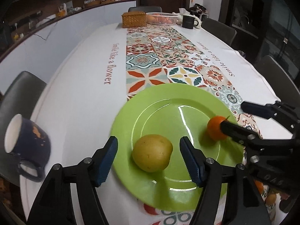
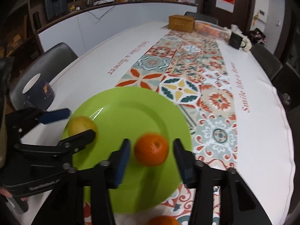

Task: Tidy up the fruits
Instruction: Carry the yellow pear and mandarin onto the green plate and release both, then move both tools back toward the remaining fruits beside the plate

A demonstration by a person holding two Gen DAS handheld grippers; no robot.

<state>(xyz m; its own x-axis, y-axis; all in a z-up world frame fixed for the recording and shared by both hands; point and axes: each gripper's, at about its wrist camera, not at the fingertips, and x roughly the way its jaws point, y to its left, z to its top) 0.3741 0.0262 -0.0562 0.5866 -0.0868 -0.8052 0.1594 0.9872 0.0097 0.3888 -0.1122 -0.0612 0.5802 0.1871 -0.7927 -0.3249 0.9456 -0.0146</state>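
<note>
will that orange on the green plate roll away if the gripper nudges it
Probably. The orange is round and sits loose between the open fingers of the right hand-held gripper, so a nudge would likely roll it. The green plate looks glossy, giving little grip, though its raised rim may stop it. The skin looks firm, so a gentle squeeze should hold.

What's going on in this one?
A person with a gripper in each hand is organizing fruit on a green plate. The left gripper is open around a yellow fruit on the plate. The right gripper is open around an orange, also on the plate. Neither fruit is gripped. Another orange lies on the table near the plate, and a dark mug stands to the left.
</note>
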